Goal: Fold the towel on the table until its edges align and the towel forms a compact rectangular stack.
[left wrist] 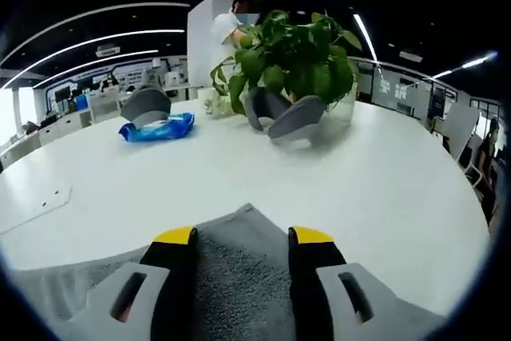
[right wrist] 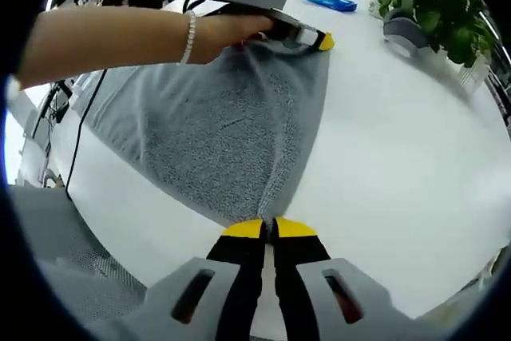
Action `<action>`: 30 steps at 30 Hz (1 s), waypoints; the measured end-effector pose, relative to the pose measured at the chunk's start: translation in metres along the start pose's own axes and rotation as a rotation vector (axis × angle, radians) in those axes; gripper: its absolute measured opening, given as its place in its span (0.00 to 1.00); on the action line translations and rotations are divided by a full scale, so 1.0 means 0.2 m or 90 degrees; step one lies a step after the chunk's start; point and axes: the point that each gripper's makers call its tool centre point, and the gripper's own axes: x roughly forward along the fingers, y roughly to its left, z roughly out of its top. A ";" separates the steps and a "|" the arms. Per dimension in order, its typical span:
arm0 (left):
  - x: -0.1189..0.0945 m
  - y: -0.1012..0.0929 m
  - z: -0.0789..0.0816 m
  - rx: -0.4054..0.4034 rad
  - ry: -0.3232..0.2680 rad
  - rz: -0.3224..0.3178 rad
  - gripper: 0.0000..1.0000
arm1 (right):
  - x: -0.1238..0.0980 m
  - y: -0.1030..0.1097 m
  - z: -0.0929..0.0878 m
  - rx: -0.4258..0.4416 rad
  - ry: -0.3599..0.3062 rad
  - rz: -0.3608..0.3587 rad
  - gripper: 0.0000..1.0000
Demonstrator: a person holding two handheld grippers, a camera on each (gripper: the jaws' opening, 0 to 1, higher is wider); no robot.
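A grey towel (right wrist: 215,125) lies spread on the white table (right wrist: 399,157). My right gripper (right wrist: 270,229) is shut on the towel's near corner, where the cloth bunches into a pinch and rises slightly. At the far corner a person's hand (right wrist: 231,33) holds my left gripper (right wrist: 299,33) down on the towel. In the left gripper view that gripper (left wrist: 243,235) stands open, yellow-tipped jaws wide apart, with the towel (left wrist: 239,277) lying between them and its corner pointing ahead.
A leafy plant (left wrist: 291,61) in a glass pot stands at the table's far side, with grey chair backs (left wrist: 291,117) by it. A blue packet (left wrist: 157,128) lies to its left. The bare table (left wrist: 383,189) stretches ahead.
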 end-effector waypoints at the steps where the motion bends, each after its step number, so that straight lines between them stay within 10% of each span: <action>1: 0.00 0.00 0.00 0.001 -0.001 -0.001 0.45 | 0.00 0.00 0.00 0.001 0.000 0.001 0.01; 8: -0.02 0.03 -0.01 0.039 0.023 0.010 0.08 | 0.00 0.00 0.00 0.012 -0.001 0.005 0.01; 16: -0.12 0.02 -0.01 -0.016 0.060 -0.019 0.03 | 0.00 0.00 0.01 0.012 0.022 0.009 0.00; 30: -0.45 0.04 0.28 -0.025 -0.010 -0.024 0.03 | -0.29 0.07 0.18 0.019 -0.098 0.023 0.00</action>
